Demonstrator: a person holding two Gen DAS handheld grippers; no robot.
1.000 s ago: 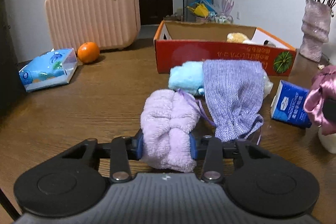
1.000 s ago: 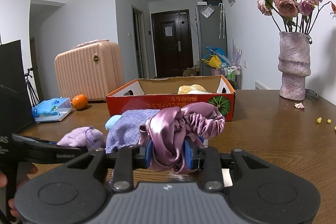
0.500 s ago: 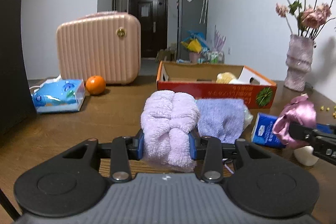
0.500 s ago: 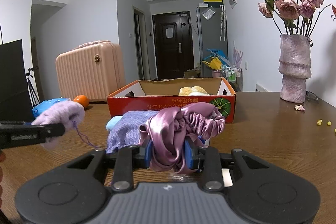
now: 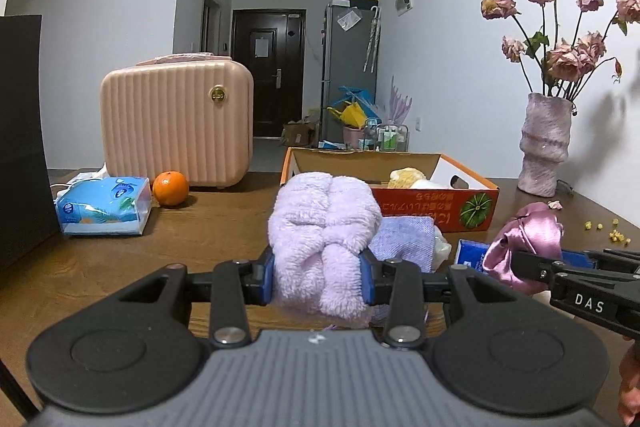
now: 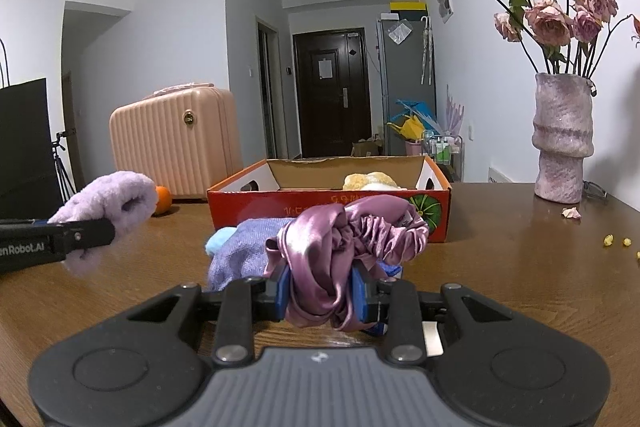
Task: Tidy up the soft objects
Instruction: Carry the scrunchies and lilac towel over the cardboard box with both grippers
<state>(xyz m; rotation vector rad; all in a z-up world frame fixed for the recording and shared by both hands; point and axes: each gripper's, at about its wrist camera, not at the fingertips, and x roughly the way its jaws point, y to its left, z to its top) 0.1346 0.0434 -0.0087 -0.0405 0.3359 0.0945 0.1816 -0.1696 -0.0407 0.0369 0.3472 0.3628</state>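
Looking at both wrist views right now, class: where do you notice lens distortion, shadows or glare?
Left wrist view: fisheye bends the walls and darkens the corners; the dried flowers cast a soft shadow on the wall right of the vase. Right wrist view: same bending and dark corners; the table shows a pale sheen below the vase, and the satin scrunchie glints. Both are sharp.

Bare bench (image 5: 224, 239) lies open on the left-middle, between the tissue pack (image 5: 103, 206) and the cloth pile (image 5: 404, 241). That pile and a blue carton (image 5: 470, 253) block the near side of the box (image 5: 436, 209). The suitcase (image 5: 176, 123) and orange (image 5: 170, 188) close the far left; the vase (image 6: 562, 139) stands far right, with open bench (image 6: 520, 259) before it.
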